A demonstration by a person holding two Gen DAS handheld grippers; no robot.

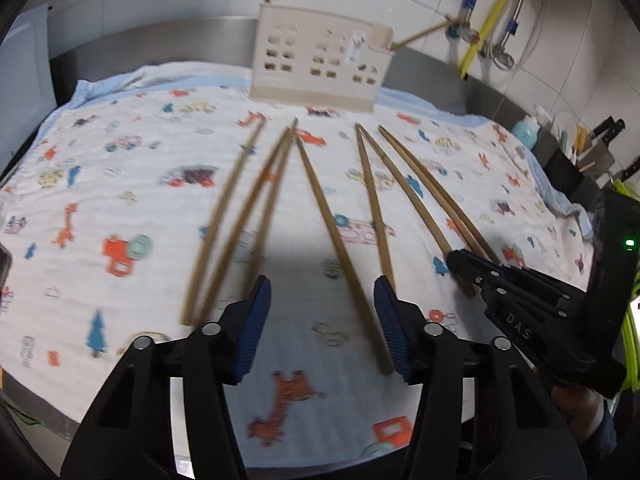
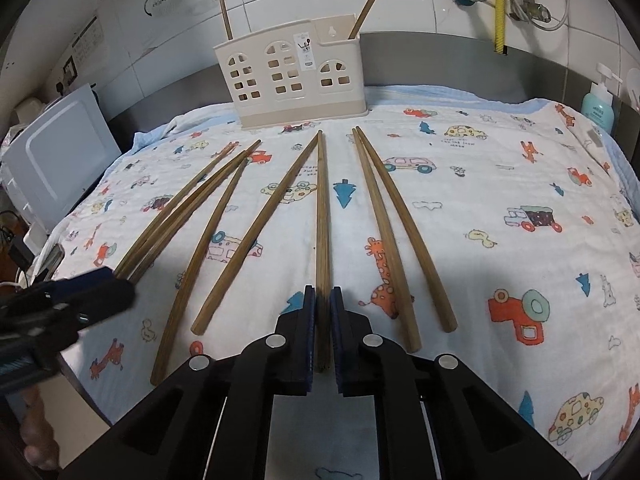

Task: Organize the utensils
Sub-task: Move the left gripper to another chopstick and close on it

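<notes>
A printed cloth (image 2: 500,168) covers the counter under white wall tiles (image 2: 400,4). The right gripper (image 2: 322,294) is clenched on one chopstick (image 2: 321,208). The left gripper (image 1: 322,292) gapes over another chopstick (image 1: 320,200). Ahead of both stands the holder (image 2: 292,76).

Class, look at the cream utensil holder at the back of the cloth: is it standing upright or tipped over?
Upright. The utensil holder rests on its base on the patterned cloth, with two chopsticks sticking out of its open top.
</notes>
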